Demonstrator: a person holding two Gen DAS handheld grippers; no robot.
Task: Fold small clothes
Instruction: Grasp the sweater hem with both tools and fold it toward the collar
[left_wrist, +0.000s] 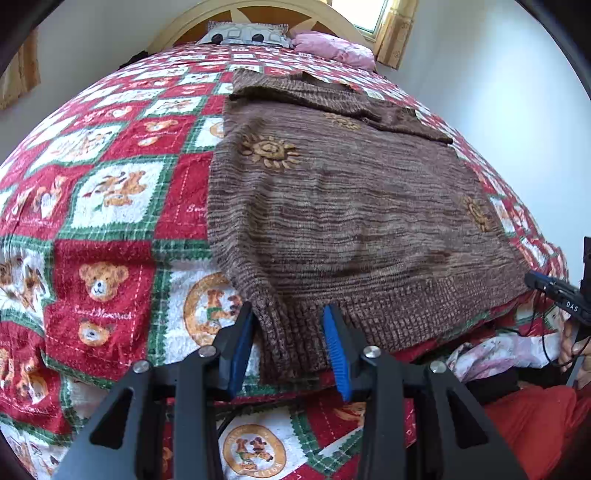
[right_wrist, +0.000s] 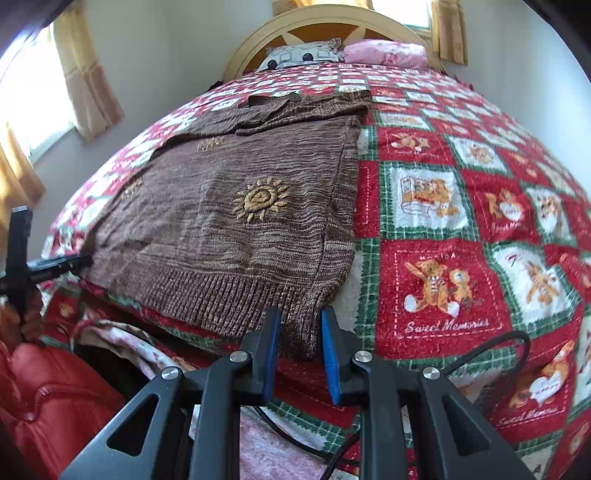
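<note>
Nearest, the left tool (left_wrist: 291, 321) has the ribbed hem at the sweater's (left_wrist: 343, 206) left corner between its blue pads, jaws partly closed; the cloth bunches between them, but I cannot tell whether the pads yet press it. The right tool (right_wrist: 300, 325) straddles the opposite hem corner with a narrower gap, the knit filling it and the pads seemingly on the fabric, so it looks gripped. The brown sweater lies flat on the teddy-bear quilt (left_wrist: 110, 192) of the bed, hem at the near edge, sleeves folded in across the chest farther off, neckline toward the pillows (right_wrist: 384, 53) and headboard. The step in hand seems to be seizing both bottom corners. The next move likely calls for firm pinches, then lifting both corners evenly and carrying the hem toward the neckline.
</note>
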